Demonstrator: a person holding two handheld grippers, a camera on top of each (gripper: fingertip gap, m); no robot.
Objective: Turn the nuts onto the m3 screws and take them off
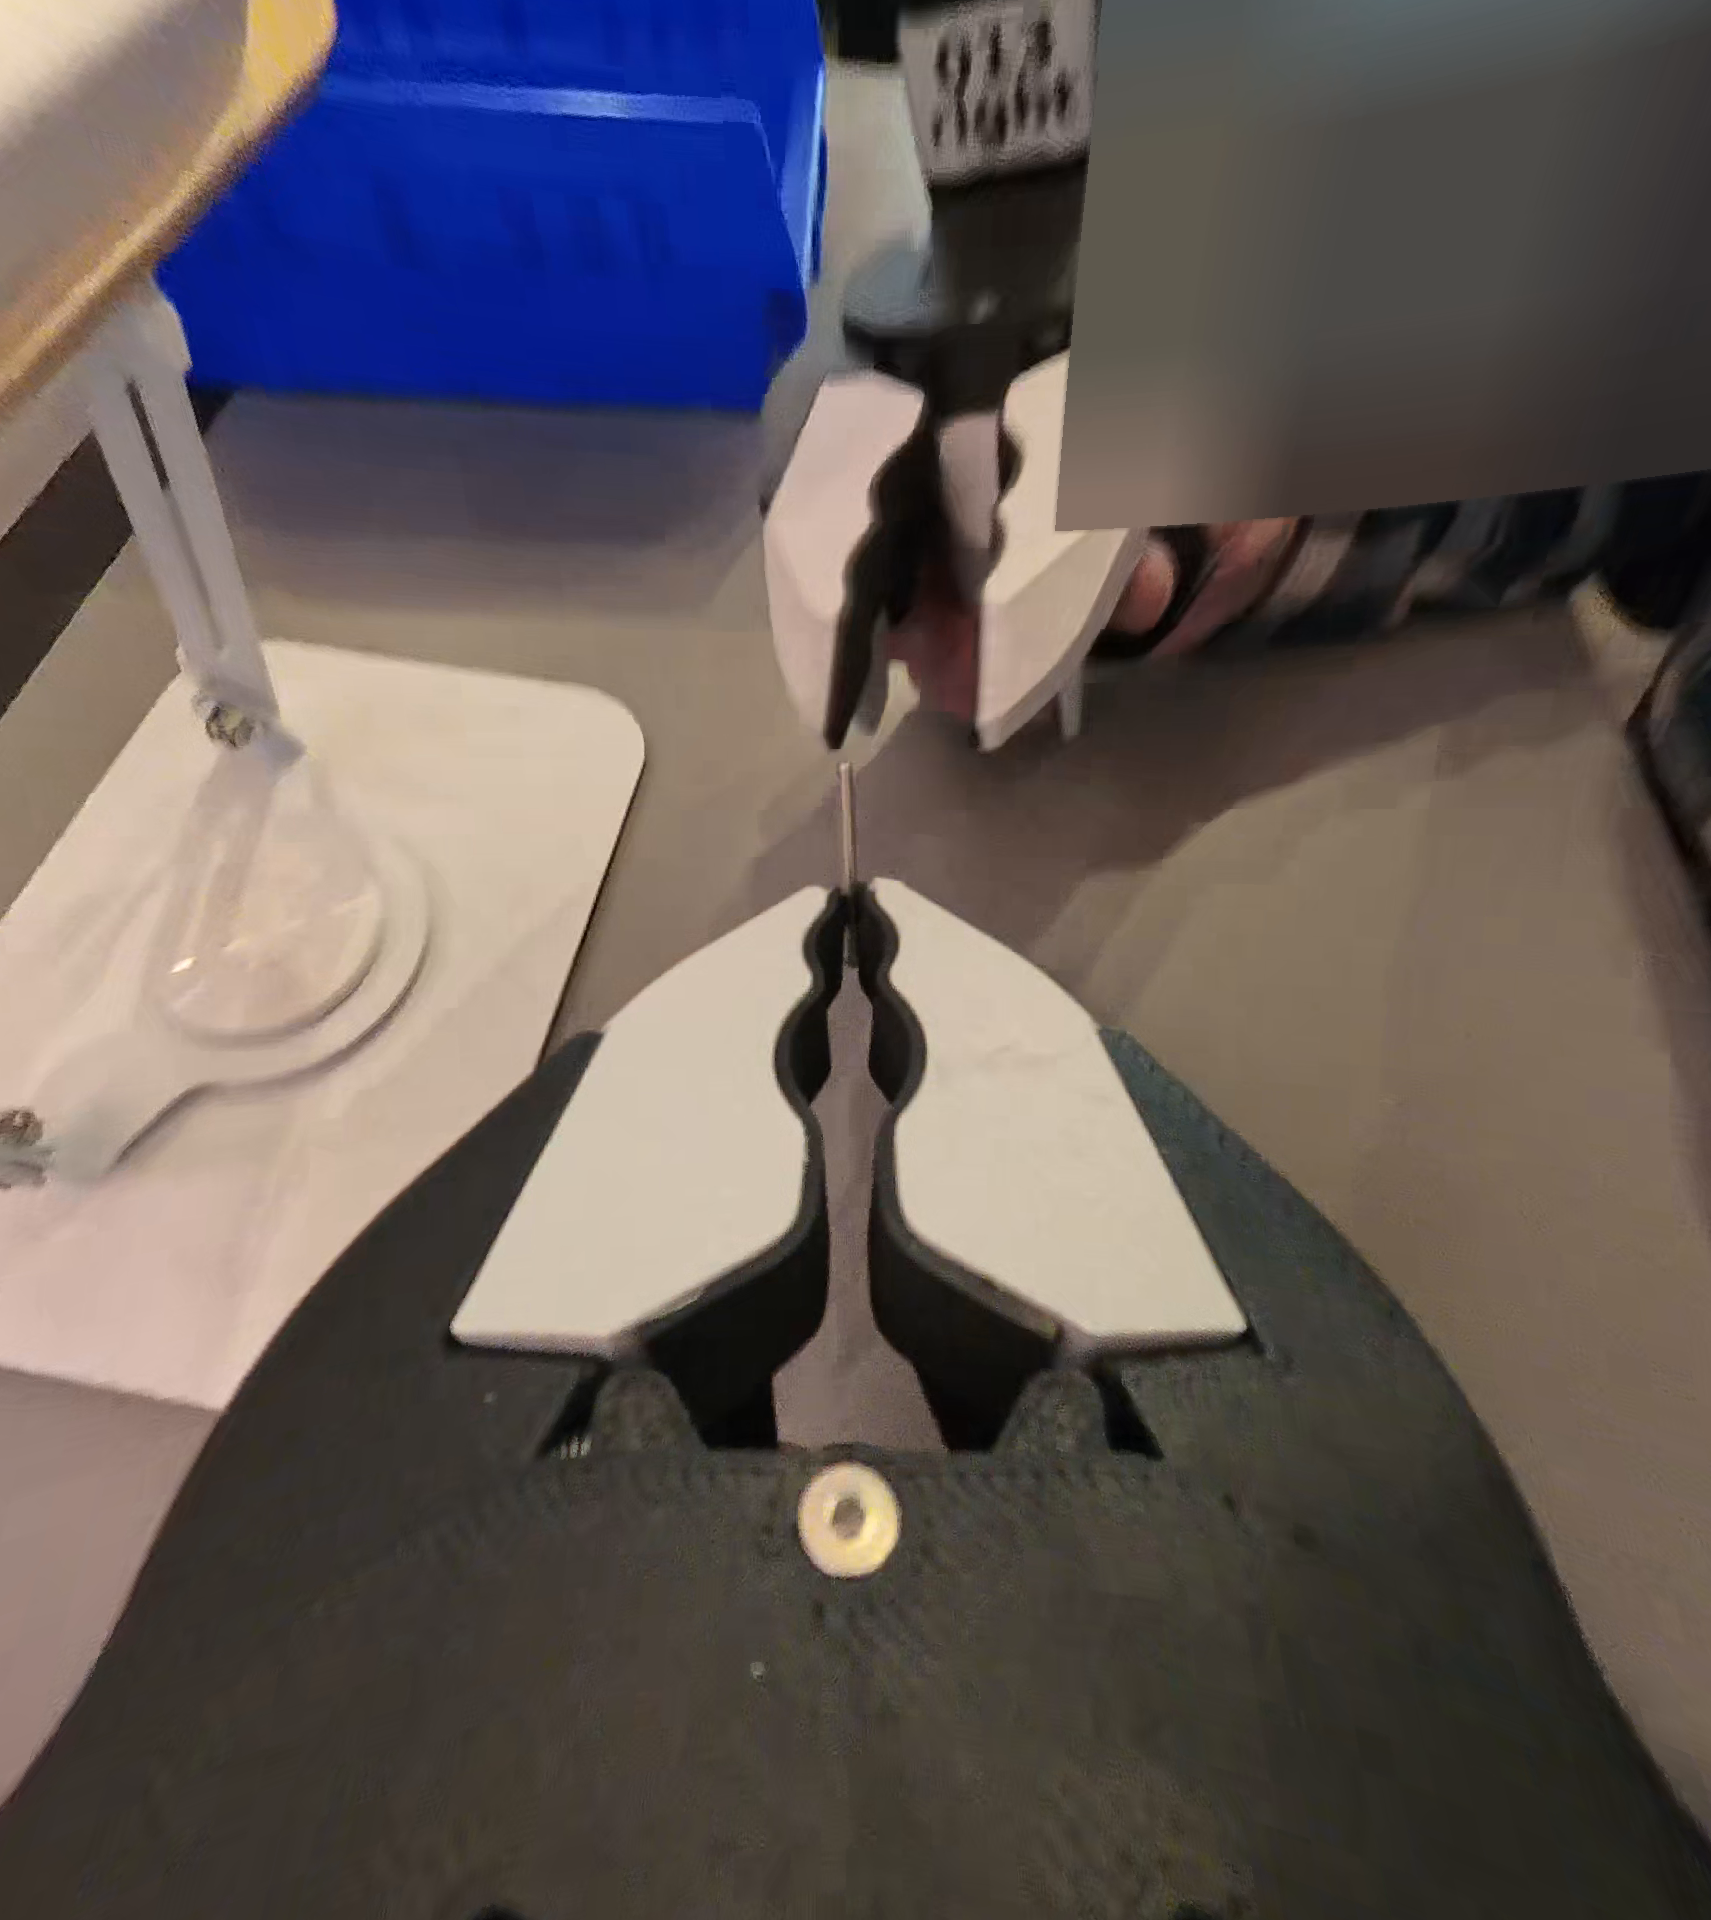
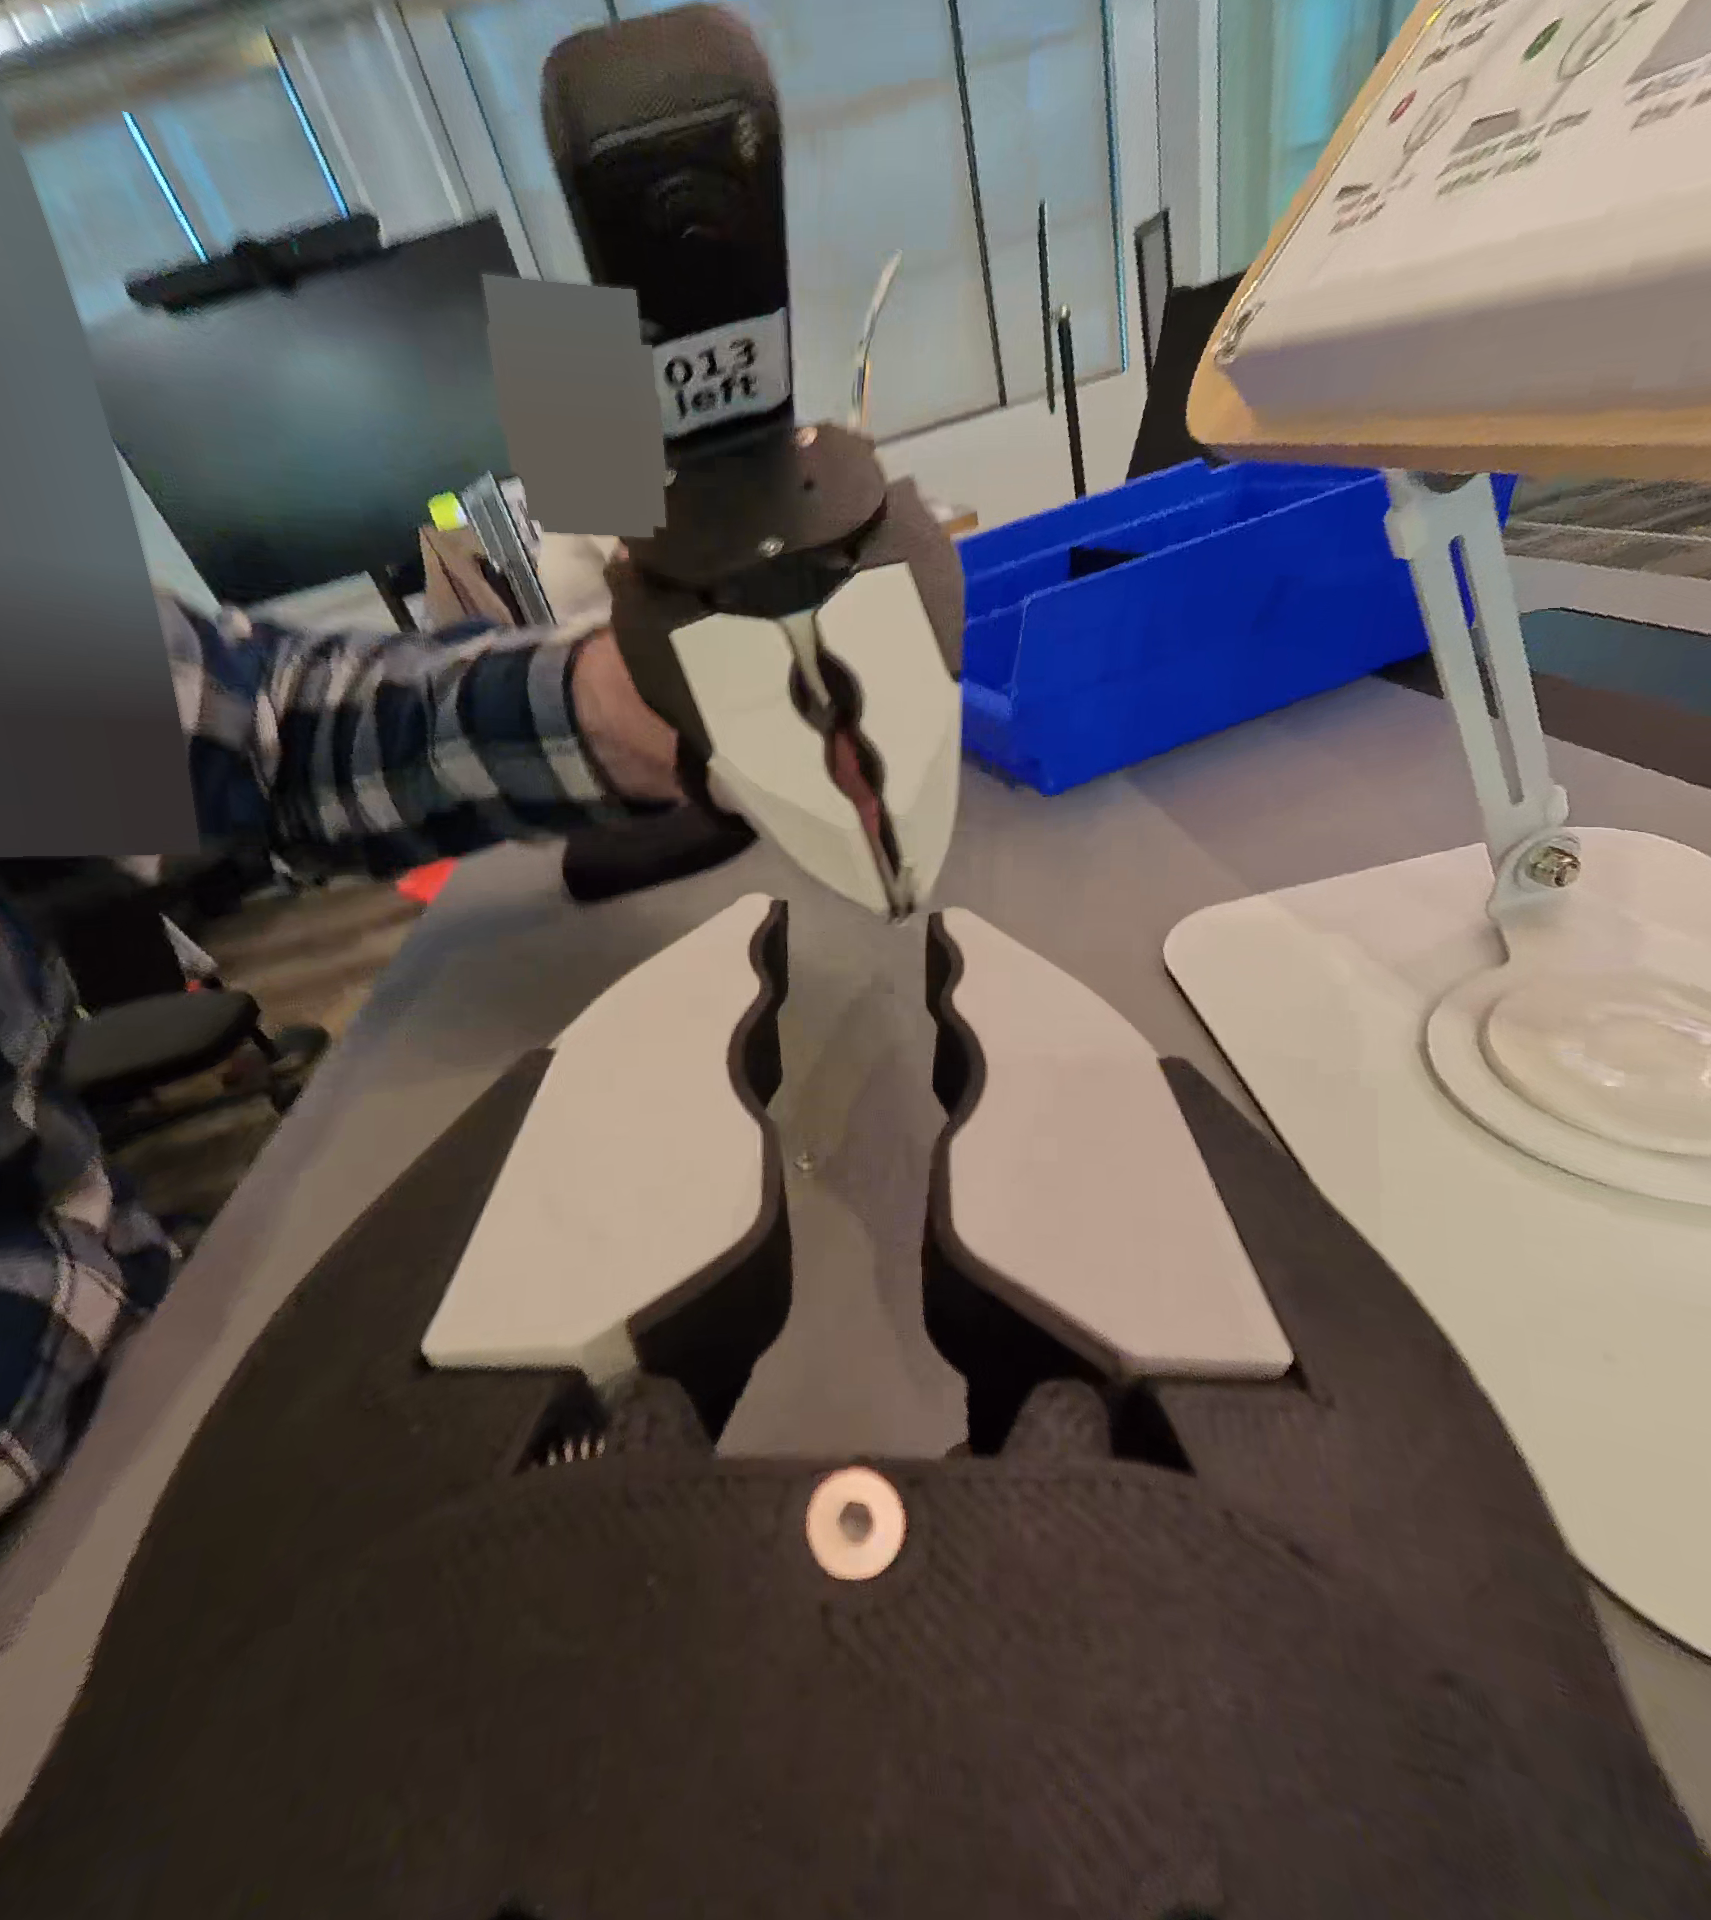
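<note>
The left gripper (image 1: 846, 902) pinches one end of a thin metal pin (image 1: 845, 826), held above the grey table (image 1: 1298, 883). The right gripper (image 2: 856, 920) stands open, empty, just beyond the pin's free end. The pin looks stiff, light and slippery; the bare tip is the place to grip.

A blue bin (image 2: 1194, 613) sits behind a white stand (image 2: 1350, 1039).
</note>
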